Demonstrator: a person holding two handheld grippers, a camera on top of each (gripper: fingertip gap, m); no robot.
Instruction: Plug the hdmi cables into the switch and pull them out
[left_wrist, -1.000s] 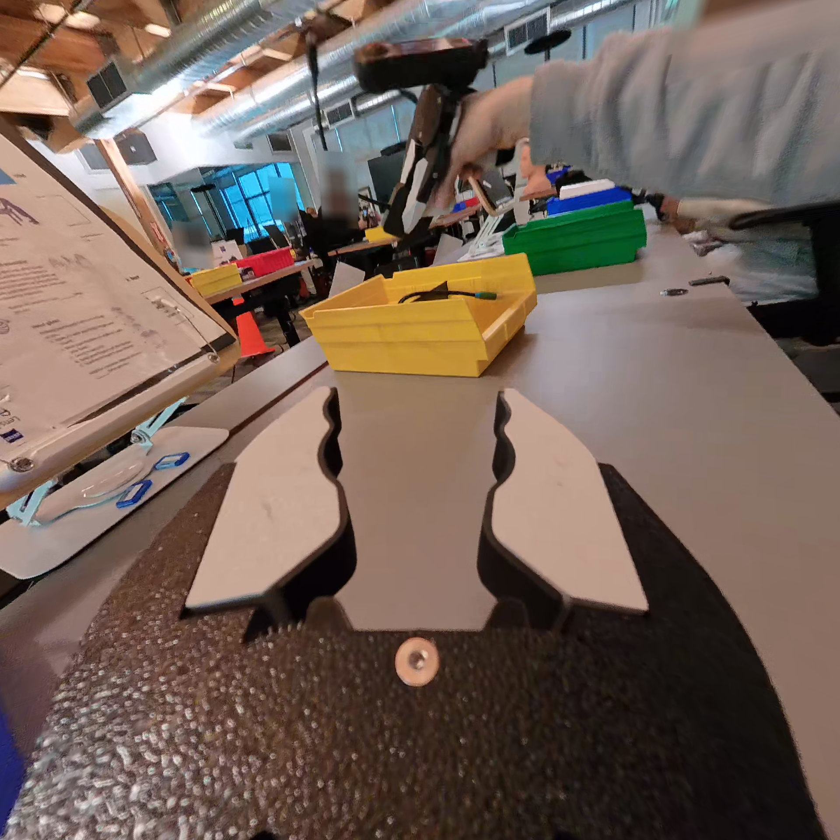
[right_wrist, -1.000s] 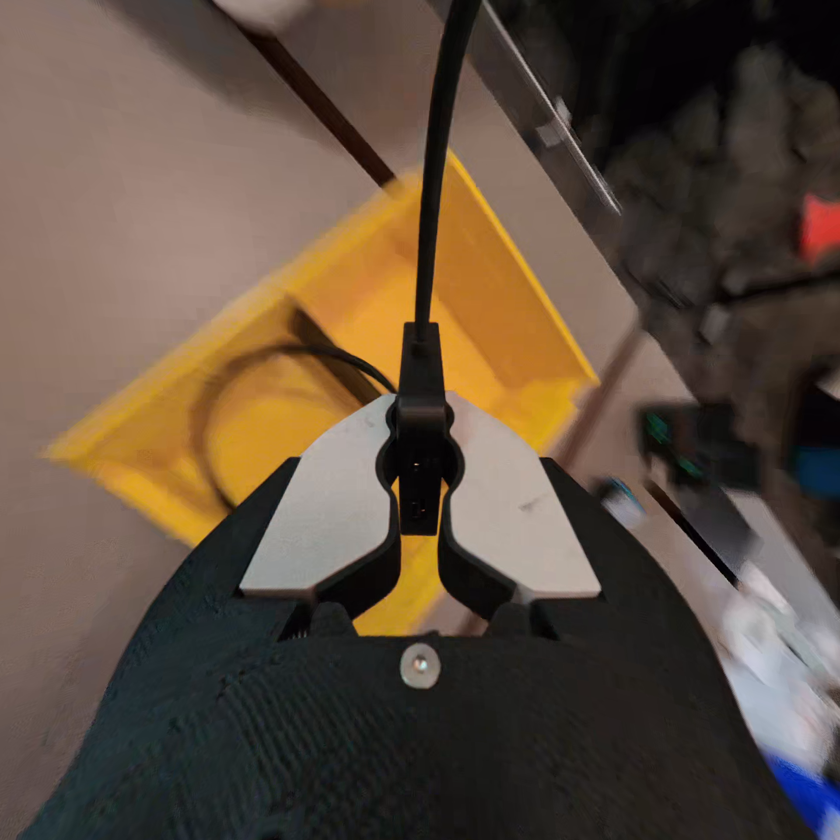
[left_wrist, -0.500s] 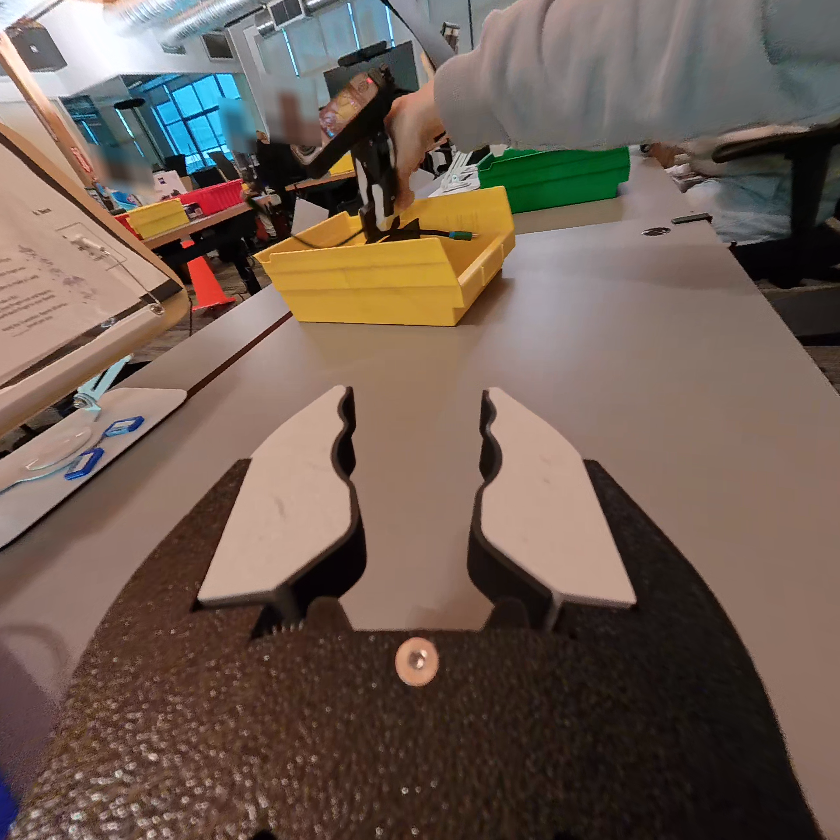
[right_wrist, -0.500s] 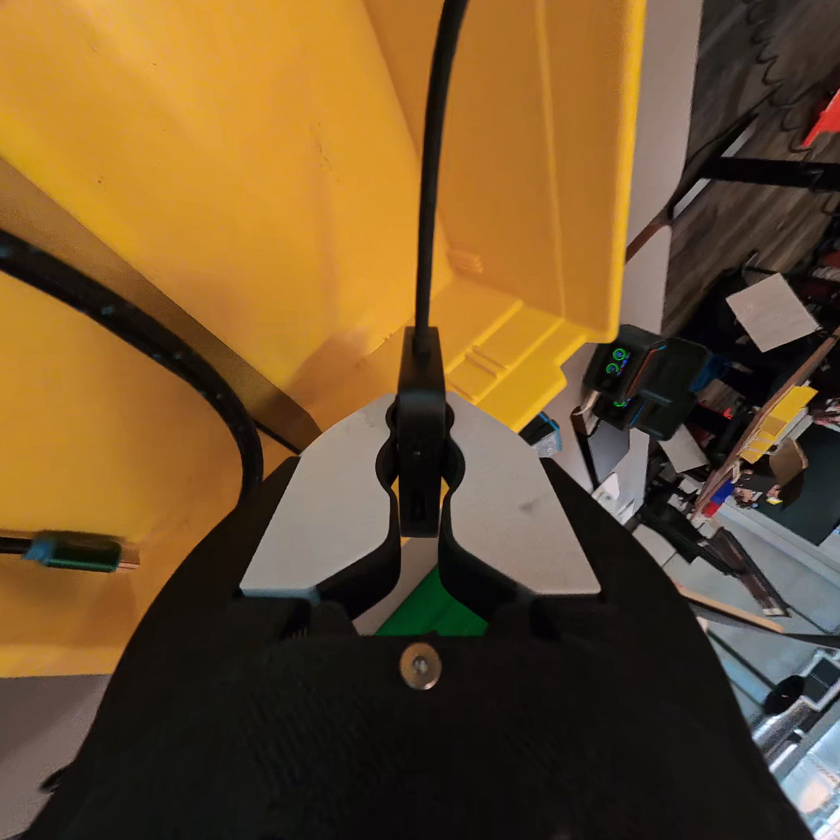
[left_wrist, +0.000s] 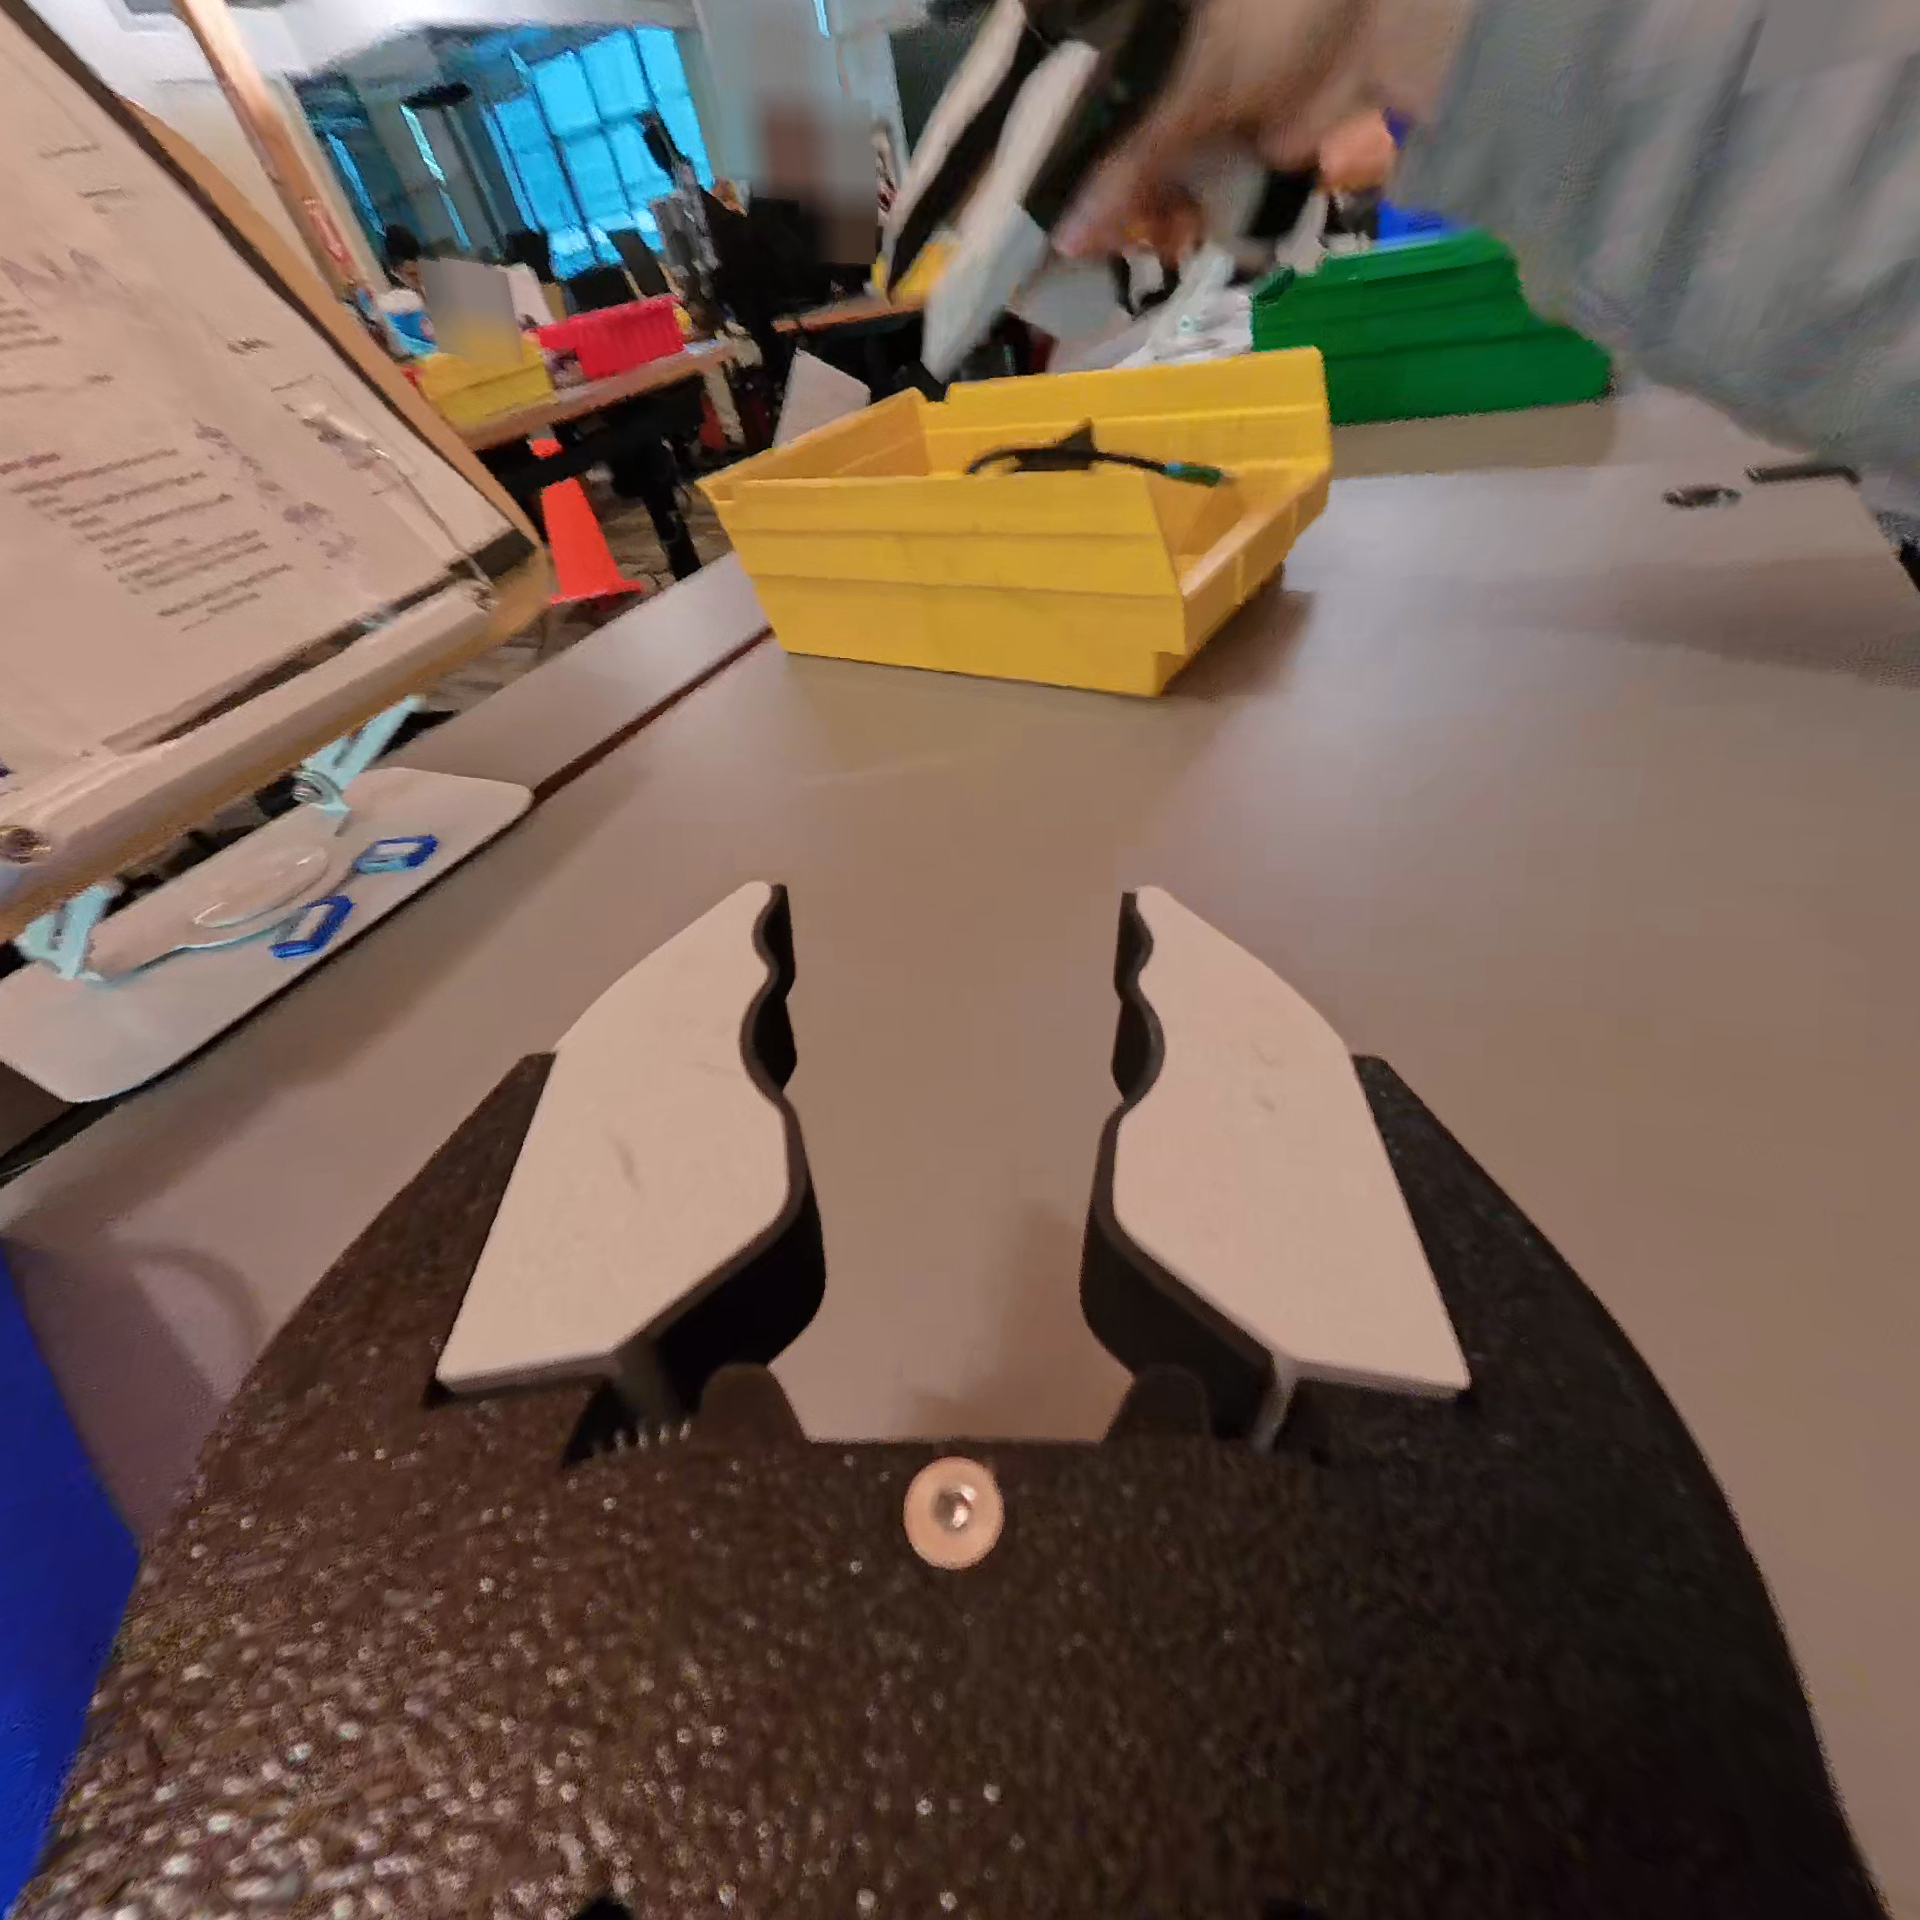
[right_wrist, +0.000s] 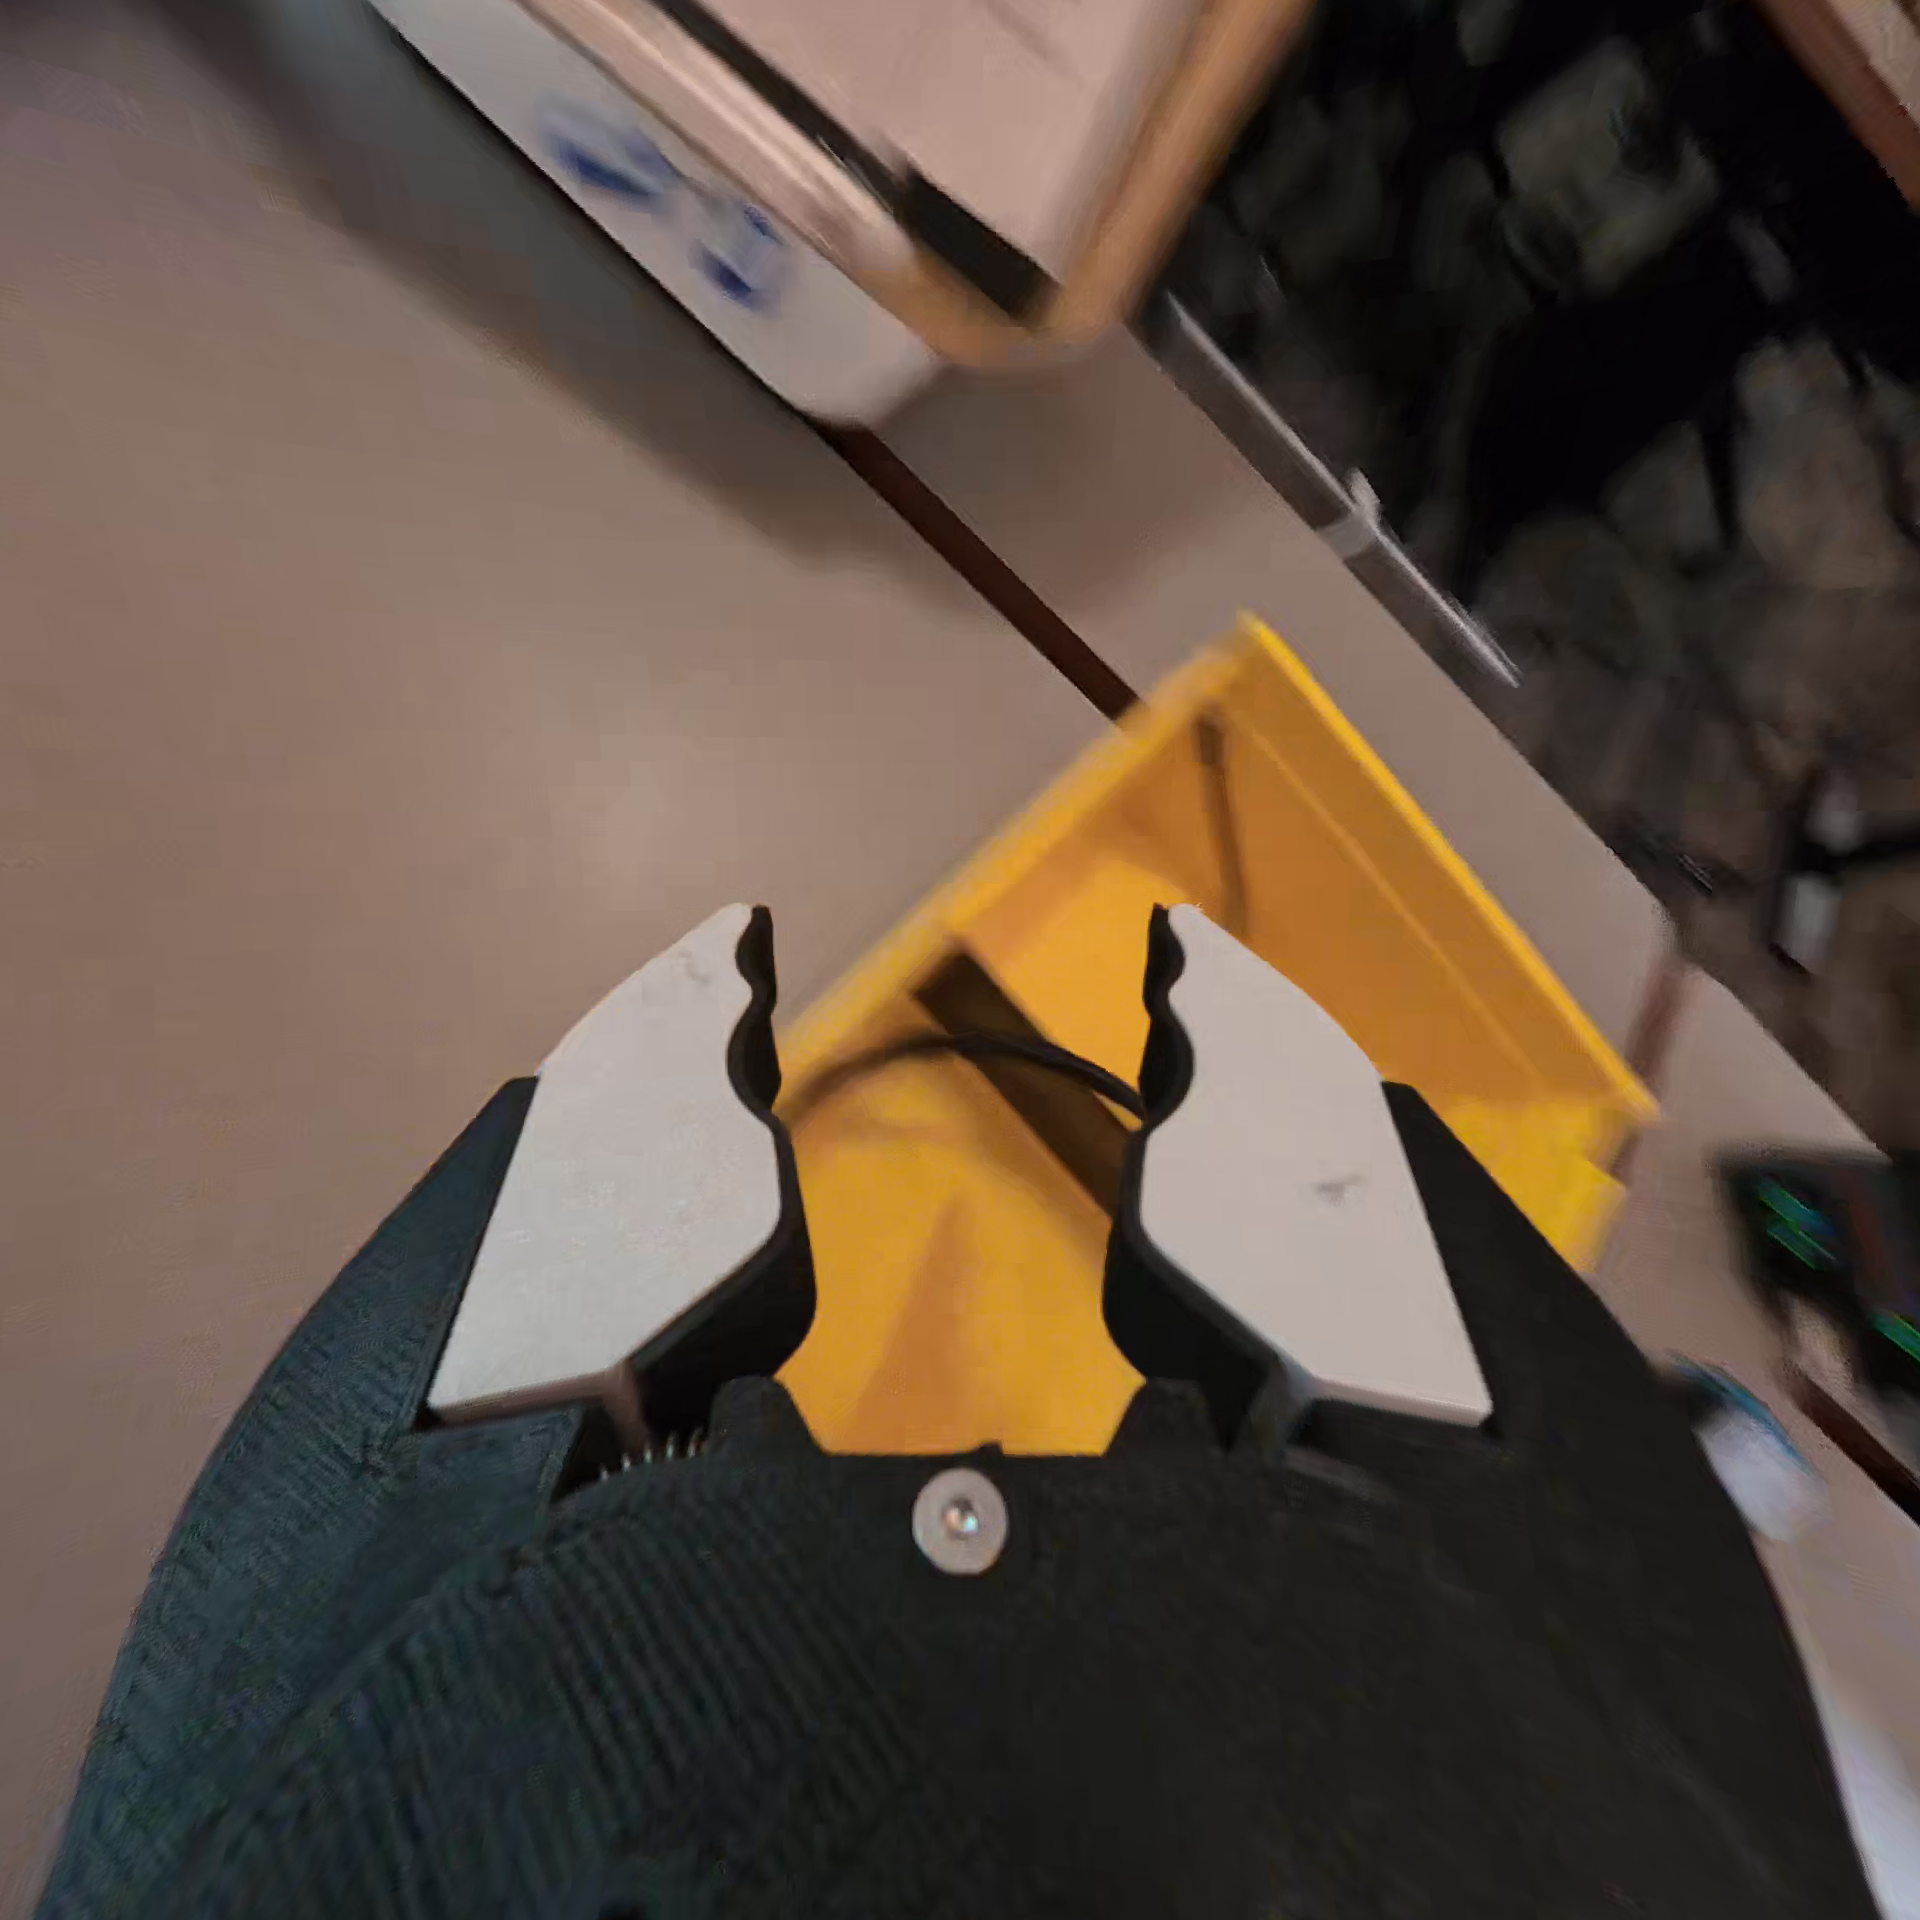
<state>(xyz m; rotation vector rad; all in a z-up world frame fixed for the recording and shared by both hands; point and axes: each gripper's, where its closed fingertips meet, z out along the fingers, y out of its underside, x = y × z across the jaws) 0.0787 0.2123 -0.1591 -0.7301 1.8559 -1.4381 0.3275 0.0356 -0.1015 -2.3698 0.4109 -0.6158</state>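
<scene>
A yellow bin (left_wrist: 966, 582) stands on the grey table (left_wrist: 1455, 831) ahead of my left gripper (left_wrist: 954, 914), which is open, empty and low over the table. A black cable (left_wrist: 1081, 457) with a green-tipped plug lies in the bin. My right gripper (right_wrist: 961, 920) is open and empty, raised above the yellow bin (right_wrist: 1340, 883), where the black cable (right_wrist: 997, 1049) curls inside. In the left wrist view the right gripper (left_wrist: 997, 187) shows blurred above the bin, held by a hand in a grey sleeve. No switch is visible.
A tilted document stand (left_wrist: 208, 499) with a printed sheet on a white base stands at the left. A green bin (left_wrist: 1423, 322) sits behind the yellow one. An orange cone (left_wrist: 577, 540) and other desks lie beyond the table's left edge.
My right gripper has opened and let go of the black cable plug, which now lies in the yellow bin. It has lifted up and away from the bin. The left gripper stays open.
</scene>
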